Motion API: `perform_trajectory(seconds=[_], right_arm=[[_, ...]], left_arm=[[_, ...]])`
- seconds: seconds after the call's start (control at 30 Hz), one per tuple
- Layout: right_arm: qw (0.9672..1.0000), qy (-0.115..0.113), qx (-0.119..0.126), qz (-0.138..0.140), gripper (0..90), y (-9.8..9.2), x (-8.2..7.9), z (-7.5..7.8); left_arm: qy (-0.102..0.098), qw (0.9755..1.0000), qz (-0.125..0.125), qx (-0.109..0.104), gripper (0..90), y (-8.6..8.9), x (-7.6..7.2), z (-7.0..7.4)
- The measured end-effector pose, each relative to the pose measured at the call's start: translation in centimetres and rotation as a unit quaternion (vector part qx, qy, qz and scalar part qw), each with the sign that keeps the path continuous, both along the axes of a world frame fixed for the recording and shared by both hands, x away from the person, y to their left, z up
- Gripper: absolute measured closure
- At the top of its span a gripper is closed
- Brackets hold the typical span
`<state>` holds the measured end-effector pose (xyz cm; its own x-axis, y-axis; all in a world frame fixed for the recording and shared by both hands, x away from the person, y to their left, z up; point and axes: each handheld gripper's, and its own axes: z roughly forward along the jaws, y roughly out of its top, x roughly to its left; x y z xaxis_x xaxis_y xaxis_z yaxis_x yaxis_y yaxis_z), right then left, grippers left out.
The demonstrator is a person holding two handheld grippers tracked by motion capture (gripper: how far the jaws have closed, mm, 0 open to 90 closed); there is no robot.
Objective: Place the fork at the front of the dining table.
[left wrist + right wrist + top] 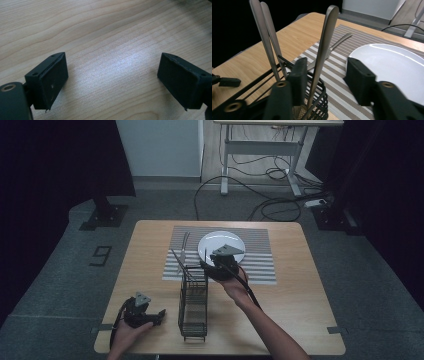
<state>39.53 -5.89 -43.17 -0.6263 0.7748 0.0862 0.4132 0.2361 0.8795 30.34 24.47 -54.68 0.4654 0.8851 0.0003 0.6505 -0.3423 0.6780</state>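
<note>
high view: the wire cutlery rack (194,302) is seen on the table (300,310), just in front of the striped placemat (260,262) that carries the white plate (207,247). the right hand-held gripper (204,265) is held at the rack's far end; the left hand-held gripper (161,312) is rested left of the rack.

left gripper view: its jaws are spread wide over bare table, nothing between them.

right gripper view: the upright utensil handle (322,52) in the rack is bracketed by half-closed jaws, not visibly pinched; two more handles (265,35) are seen left of it.

I'm seeing a steel utensil handle (322,52) leaning upright in the black wire caddy (193,306), two more handles (268,37) standing beside it.
</note>
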Motion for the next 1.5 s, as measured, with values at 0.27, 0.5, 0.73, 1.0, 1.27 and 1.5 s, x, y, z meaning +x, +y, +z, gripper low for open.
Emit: perform_trajectory(seconds=[0.27,0.5,0.73,1.0,1.27,1.5], right_arm=[[0.9997,0.005,0.011,0.021,67.4,0.4,0.0,0.0],[0.9997,-0.001,0.011,0.022,78.9,0.6,-0.2,0.4],[0.9991,0.007,0.027,0.031,82.3,0.4,-0.6,0.6],[0.9989,-0.023,0.025,0.033,85.7,0.6,-1.7,1.7],[0.9980,-0.032,0.045,0.029,85.8,-0.7,-2.0,2.9],[0.9979,-0.042,0.036,0.034,85.8,-0.9,-2.6,3.4]], left_arm=[[0.000,1.0000,0.000,0.000,9.5,0.0,0.0,0.0],[0.000,1.0000,0.000,0.000,9.5,0.0,0.0,0.0],[0.000,1.0000,-0.001,-0.001,9.5,0.0,0.0,0.0],[-0.002,1.0000,0.000,-0.002,9.5,0.0,0.0,0.0],[-0.001,1.0000,0.000,-0.002,9.5,0.0,0.0,0.0],[-0.001,1.0000,0.000,-0.001,9.5,0.0,0.0,0.0]])
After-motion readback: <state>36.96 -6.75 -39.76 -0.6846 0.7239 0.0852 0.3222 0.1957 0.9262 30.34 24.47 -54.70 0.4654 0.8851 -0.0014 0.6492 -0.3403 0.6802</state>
